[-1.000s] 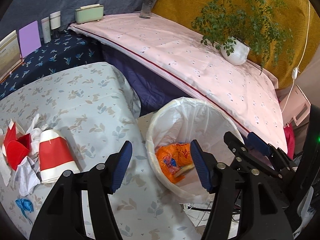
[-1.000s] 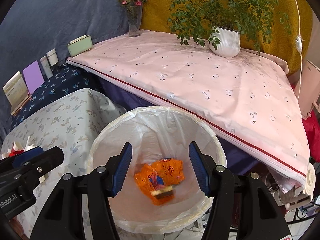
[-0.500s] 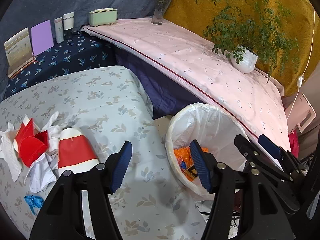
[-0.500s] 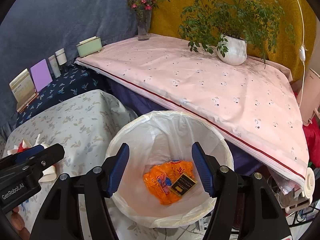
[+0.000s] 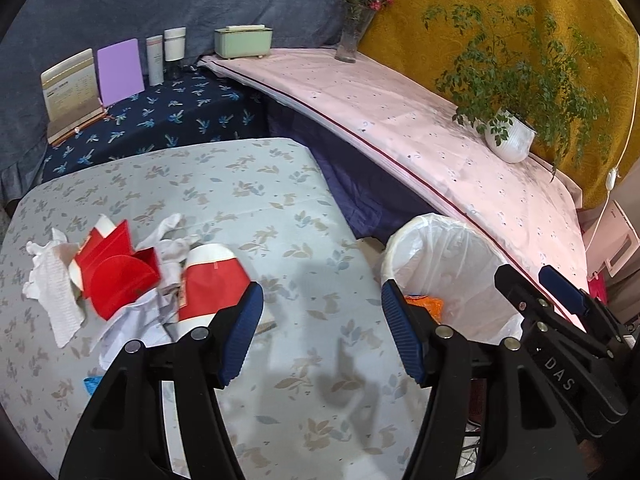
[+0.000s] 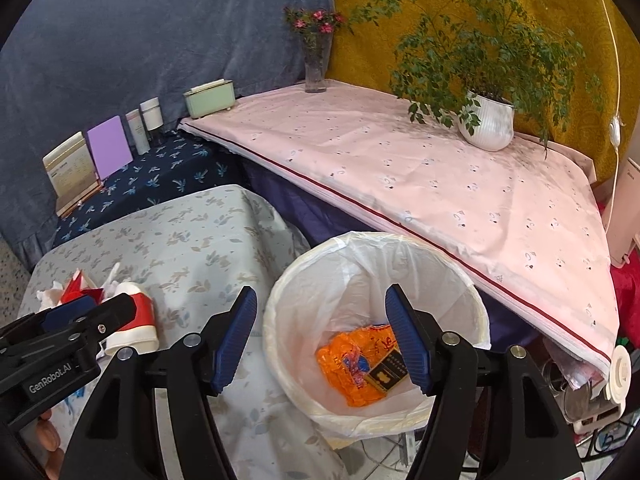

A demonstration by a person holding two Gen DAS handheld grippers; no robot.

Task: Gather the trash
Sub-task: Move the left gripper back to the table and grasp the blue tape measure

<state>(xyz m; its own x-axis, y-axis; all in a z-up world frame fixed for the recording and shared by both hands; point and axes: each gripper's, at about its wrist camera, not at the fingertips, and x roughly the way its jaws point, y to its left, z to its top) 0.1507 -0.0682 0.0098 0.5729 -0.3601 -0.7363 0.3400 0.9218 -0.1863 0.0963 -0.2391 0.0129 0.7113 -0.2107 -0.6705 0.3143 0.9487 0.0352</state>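
A trash pile lies on the leaf-print tablecloth point(image 5: 280, 208): a red-and-white paper cup point(image 5: 212, 284) on its side, a folded red carton point(image 5: 116, 276), crumpled white tissues point(image 5: 52, 280) and a blue scrap point(image 5: 93, 383). My left gripper point(image 5: 320, 296) hovers open and empty over the cloth, just right of the cup. Beside the table stands a white lined bin point(image 6: 360, 276) holding an orange wrapper point(image 6: 352, 364) and a small dark packet point(image 6: 386, 374). My right gripper point(image 6: 322, 296) hangs open and empty above the bin's near rim. The left gripper point(image 6: 92, 312) shows at this view's left edge.
A pink-covered table point(image 6: 440, 184) rises behind the bin with a potted plant point(image 6: 486, 124) and a flower vase point(image 6: 316, 68). A dark blue shelf point(image 5: 168, 120) carries cards, bottles and a green box point(image 5: 242, 42). Cables and clutter lie on the floor at lower right.
My left gripper has swung left, from over the bin to over the tablecloth near the cup. The right gripper pulled back and up from the bin, its jaws a little wider.
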